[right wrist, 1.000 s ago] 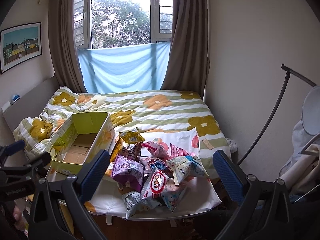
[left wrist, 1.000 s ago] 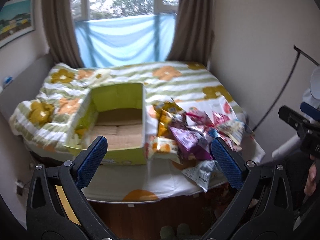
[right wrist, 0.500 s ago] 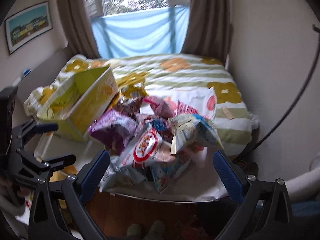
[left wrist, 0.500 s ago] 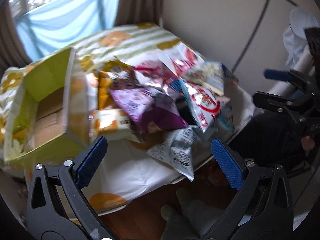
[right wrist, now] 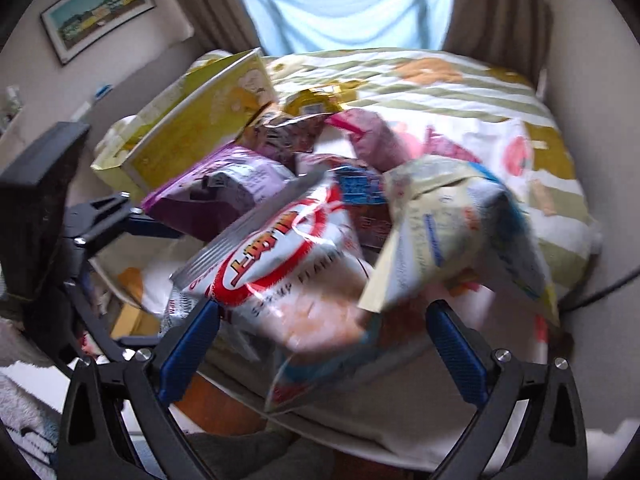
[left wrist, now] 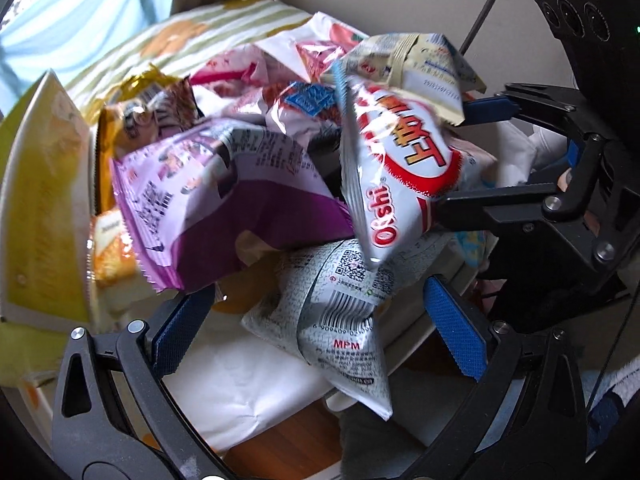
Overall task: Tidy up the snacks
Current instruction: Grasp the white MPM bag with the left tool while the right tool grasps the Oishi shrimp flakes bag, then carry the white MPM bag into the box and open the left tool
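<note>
Both grippers, the left gripper and right gripper, are hanging spread wide and empty over the snack pile at frame centre on the bed, where light, crinkly, slippery air-puffed bags are probably best pinched by their flat sealed edges

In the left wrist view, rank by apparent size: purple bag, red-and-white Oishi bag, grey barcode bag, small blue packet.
1. purple bag
2. and 3. Oishi bag and grey barcode bag look alike; nearness and overlap leave it unsure.
4. blue packet

Left tool spread wide, silver packet between pads, snack pile
</note>
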A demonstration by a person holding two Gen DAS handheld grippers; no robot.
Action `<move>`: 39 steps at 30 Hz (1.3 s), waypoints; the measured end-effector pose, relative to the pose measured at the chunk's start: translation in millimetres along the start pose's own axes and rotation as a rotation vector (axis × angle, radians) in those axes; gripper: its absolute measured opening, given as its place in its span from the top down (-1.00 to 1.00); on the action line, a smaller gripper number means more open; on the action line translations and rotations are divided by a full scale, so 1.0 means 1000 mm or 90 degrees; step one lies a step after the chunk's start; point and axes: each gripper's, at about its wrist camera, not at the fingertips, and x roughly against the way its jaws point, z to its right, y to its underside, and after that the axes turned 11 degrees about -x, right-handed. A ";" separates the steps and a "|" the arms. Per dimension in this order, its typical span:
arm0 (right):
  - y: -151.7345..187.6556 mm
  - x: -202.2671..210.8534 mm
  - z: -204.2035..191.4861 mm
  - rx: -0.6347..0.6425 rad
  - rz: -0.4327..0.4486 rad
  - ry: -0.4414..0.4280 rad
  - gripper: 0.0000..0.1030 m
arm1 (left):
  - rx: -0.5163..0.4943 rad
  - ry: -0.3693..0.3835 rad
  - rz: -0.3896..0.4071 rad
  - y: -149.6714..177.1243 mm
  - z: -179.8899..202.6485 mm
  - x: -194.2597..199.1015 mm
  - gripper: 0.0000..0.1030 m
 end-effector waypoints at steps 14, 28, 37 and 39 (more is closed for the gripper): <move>-0.003 -0.025 -0.006 0.038 -0.056 -0.082 -0.85 | 0.078 0.094 0.001 0.021 -0.013 -0.028 -0.83; 0.002 -0.010 -0.006 0.003 -0.032 -0.094 -0.33 | 0.099 0.095 0.015 0.041 -0.014 0.004 -0.41; 0.003 0.014 -0.018 -0.010 0.001 -0.089 -0.30 | 0.117 0.073 0.039 0.039 -0.022 0.031 -0.40; 0.004 0.020 -0.022 -0.009 0.006 -0.089 -0.30 | 0.122 0.070 0.043 0.041 -0.024 0.038 -0.40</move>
